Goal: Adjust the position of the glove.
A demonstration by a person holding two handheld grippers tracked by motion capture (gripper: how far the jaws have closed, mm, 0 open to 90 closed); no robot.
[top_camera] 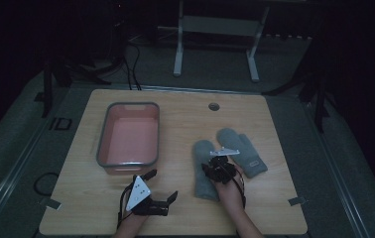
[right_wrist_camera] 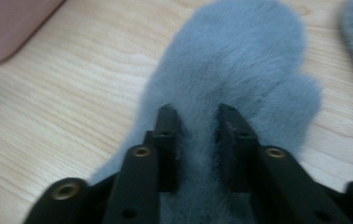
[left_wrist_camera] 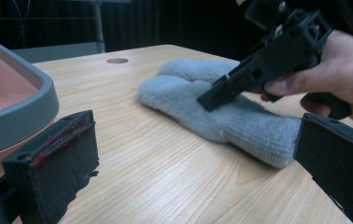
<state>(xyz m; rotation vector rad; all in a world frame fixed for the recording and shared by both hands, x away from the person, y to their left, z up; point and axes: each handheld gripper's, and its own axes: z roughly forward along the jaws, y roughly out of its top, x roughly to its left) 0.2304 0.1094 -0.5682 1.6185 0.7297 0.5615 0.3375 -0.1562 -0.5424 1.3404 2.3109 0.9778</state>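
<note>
1. Nearest, left claw (top_camera: 161, 187) hovers low over the surface (top_camera: 185, 218) at its front edge, jaws spread wide, nothing btwn them; idle.
2. Next, right claw (top_camera: 218, 167) is down on the nearer grey mitten (top_camera: 204, 171), mid-surface. Jaws partly apart w/ a ridge of fleece btwn them (right_wrist_camera: 198, 140); can't tell if the pads really pinch it.
3. Step, as I judge it: gripping the mitten for pickup. Next move probably needs jaws clenched on the fabric, then lift & carry left to the tub.
4. Farther: 2nd mitten (top_camera: 245, 148) just right of the first, edges touching or nearly.
5. Far left: pink tub, grey rim (top_camera: 107, 130), nothing in it.
6. Count: 2 mittens, 1 tub, 2 claws.
</note>
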